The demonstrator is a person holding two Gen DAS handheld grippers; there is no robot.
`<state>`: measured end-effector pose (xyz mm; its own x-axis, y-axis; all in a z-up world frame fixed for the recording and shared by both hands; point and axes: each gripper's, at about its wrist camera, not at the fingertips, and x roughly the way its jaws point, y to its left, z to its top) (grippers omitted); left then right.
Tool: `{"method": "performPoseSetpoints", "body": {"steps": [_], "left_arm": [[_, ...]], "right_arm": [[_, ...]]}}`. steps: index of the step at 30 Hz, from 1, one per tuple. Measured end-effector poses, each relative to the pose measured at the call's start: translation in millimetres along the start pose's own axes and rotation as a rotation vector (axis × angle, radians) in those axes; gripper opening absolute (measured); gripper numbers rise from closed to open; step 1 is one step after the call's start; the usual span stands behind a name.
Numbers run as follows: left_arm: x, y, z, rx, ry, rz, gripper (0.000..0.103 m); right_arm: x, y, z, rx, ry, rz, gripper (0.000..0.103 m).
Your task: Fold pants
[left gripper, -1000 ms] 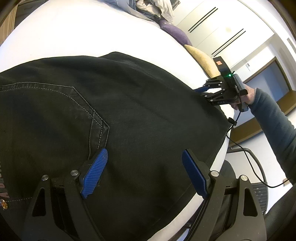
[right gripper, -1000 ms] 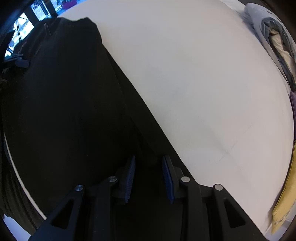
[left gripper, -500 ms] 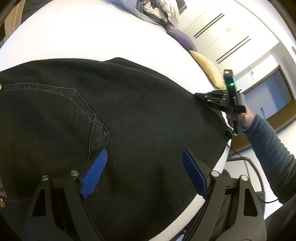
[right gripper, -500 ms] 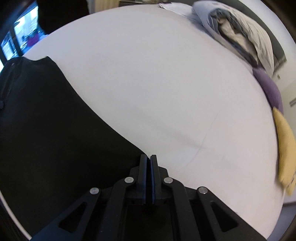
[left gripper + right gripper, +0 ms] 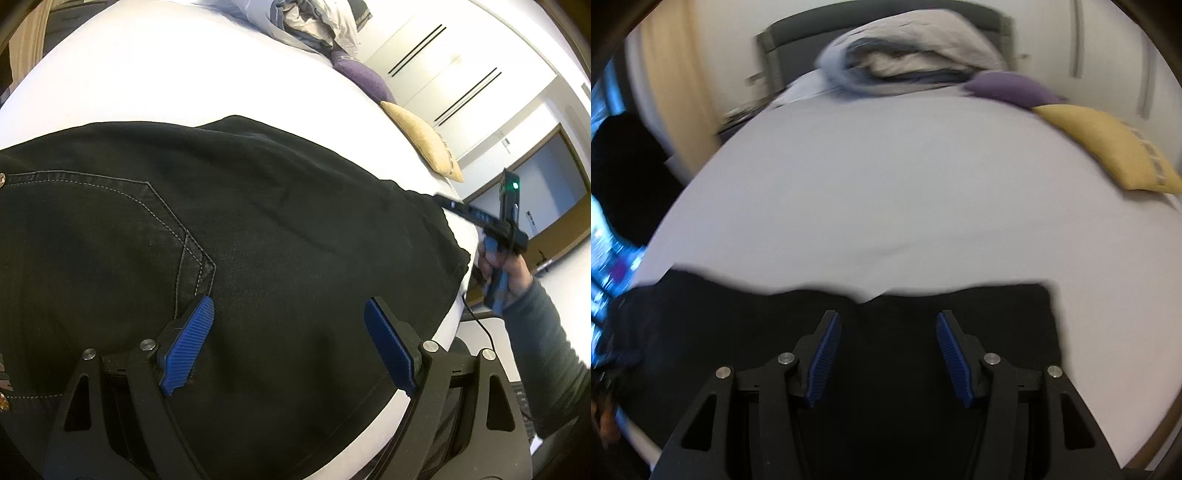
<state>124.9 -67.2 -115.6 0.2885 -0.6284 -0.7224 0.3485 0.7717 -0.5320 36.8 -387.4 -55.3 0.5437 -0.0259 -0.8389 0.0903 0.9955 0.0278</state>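
Black pants (image 5: 277, 236) lie folded on the white bed, back pocket stitching at the left. My left gripper (image 5: 288, 343) is open and empty just above the pants near the pocket. In the left wrist view my right gripper (image 5: 443, 201) sits at the pants' far right edge, held by a hand in a grey sleeve. In the blurred right wrist view the right gripper (image 5: 888, 354) is open over the black pants (image 5: 886, 387), with nothing between its blue pads.
White bed sheet (image 5: 886, 203) stretches beyond the pants. A yellow pillow (image 5: 1108, 147), a purple pillow (image 5: 1008, 86) and a bundled duvet (image 5: 916, 55) lie at the headboard end. The bed's edge and a cable (image 5: 480, 325) are at the right.
My right gripper shut half a second ago and has now opened, swinging to face the headboard. The left gripper has stayed open and nearly still.
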Motion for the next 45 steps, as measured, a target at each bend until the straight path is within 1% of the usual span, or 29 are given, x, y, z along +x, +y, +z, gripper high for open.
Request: {"method": "performPoseSetpoints", "body": {"steps": [2,3,4,5,6,11,12,13,14,15,17,20,21,22,24,26,28,30,31,32,33,34,35,36,37,38,39,41,45], "left_arm": [[0.9,-2.0,0.1,0.008,0.003,0.008,0.084],[1.4,-3.6,-0.5,0.012,0.002,0.009,0.084],[1.2,-4.3,-0.9,0.013,0.003,0.008,0.084],[0.2,-4.1,-1.0,0.011,0.003,0.008,0.084],[-1.3,-3.2,-0.5,0.008,0.004,0.006,0.084],[-8.4,1.4,-2.4,-0.011,-0.003,-0.004,0.084],[-10.1,1.4,-2.3,-0.010,-0.004,-0.005,0.084],[-12.4,0.8,-2.6,-0.010,-0.009,-0.004,0.084],[-14.1,-0.5,-2.7,-0.010,-0.014,-0.005,0.084],[-17.2,-0.3,-3.3,-0.010,-0.022,-0.007,0.084],[-19.8,1.8,-2.8,-0.014,-0.028,-0.002,0.084],[-22.7,7.2,-3.1,-0.032,-0.036,-0.016,0.084],[-21.4,6.5,-4.1,-0.029,-0.033,-0.014,0.084],[-19.8,5.5,-4.5,-0.024,-0.030,-0.012,0.084],[-18.3,4.9,-6.4,-0.016,-0.025,-0.007,0.084],[-16.3,2.9,-7.9,0.002,-0.017,0.005,0.084],[-14.8,0.8,-8.1,0.008,-0.011,0.012,0.084],[-13.4,-0.2,-9.4,0.018,-0.005,0.018,0.084],[-13.1,-1.2,-10.2,0.027,-0.005,0.020,0.084],[-12.7,-1.6,-10.6,0.034,-0.003,0.020,0.084],[-12.3,-2.7,-9.8,0.035,-0.002,0.017,0.084],[-13.4,-1.9,-10.7,0.033,-0.004,0.011,0.084],[-13.8,-1.0,-10.8,0.031,-0.007,0.002,0.084],[-13.2,-0.3,-10.3,0.028,-0.009,-0.005,0.084],[-13.2,-2.8,-11.3,0.027,-0.011,-0.008,0.084],[-12.6,-1.4,-11.9,0.027,-0.014,-0.011,0.084],[-10.8,-1.4,-12.2,0.030,-0.018,-0.012,0.084],[-8.5,-1.4,-13.4,0.040,-0.023,-0.007,0.084],[-9.7,-0.7,-10.8,0.044,-0.013,-0.012,0.084]], "right_arm": [[22.0,-21.2,-17.0,0.034,0.065,-0.048,0.057],[24.9,-37.5,-26.0,0.062,0.047,-0.052,0.051],[19.9,-50.0,-31.9,0.098,-0.003,-0.047,0.032],[15.6,-55.5,-34.3,0.134,-0.018,-0.062,0.021],[9.3,-72.3,-38.5,0.203,-0.028,-0.089,0.000],[-16.1,-146.2,-69.8,0.504,-0.108,-0.115,0.000],[-21.3,-153.8,-73.3,0.527,-0.118,-0.150,0.000],[-28.8,-158.9,-80.6,0.561,-0.113,-0.254,0.000],[-36.1,-167.0,-89.7,0.626,-0.126,-0.283,0.000],[-45.1,-179.8,-99.2,0.727,-0.159,-0.252,0.000],[-65.3,-181.0,-107.9,0.831,-0.208,-0.225,0.009],[-79.0,-132.3,-77.5,0.702,-0.268,-0.040,0.016],[-75.3,-108.6,-60.9,0.658,-0.271,0.070,0.028],[-66.7,-81.2,-42.8,0.609,-0.256,0.188,0.049],[-38.3,-26.2,-11.3,0.477,-0.165,0.382,0.068],[-1.5,27.2,9.4,0.377,-0.040,0.478,0.068],[31.1,51.5,12.1,0.370,0.067,0.502,0.068],[68.3,42.5,13.5,0.436,0.131,0.454,0.068],[81.9,25.8,6.6,0.490,0.144,0.405,0.060],[87.0,8.8,0.1,0.550,0.137,0.410,0.044],[87.0,-12.9,-9.8,0.634,0.129,0.403,0.012],[78.1,-31.6,-18.3,0.687,0.103,0.345,0.003],[62.8,-45.9,-26.9,0.708,0.065,0.262,0.003],[47.7,-56.9,-26.6,0.697,0.036,0.143,0.004],[37.0,-60.3,-16.8,0.644,0.031,0.064,0.016],[30.8,-51.0,-5.8,0.568,0.041,0.052,0.029],[24.2,-30.6,9.0,0.459,0.050,0.103,0.044],[21.6,28.7,40.5,0.208,0.071,0.225,0.045],[32.5,194.2,80.0,-0.334,0.125,0.378,0.046]]}}
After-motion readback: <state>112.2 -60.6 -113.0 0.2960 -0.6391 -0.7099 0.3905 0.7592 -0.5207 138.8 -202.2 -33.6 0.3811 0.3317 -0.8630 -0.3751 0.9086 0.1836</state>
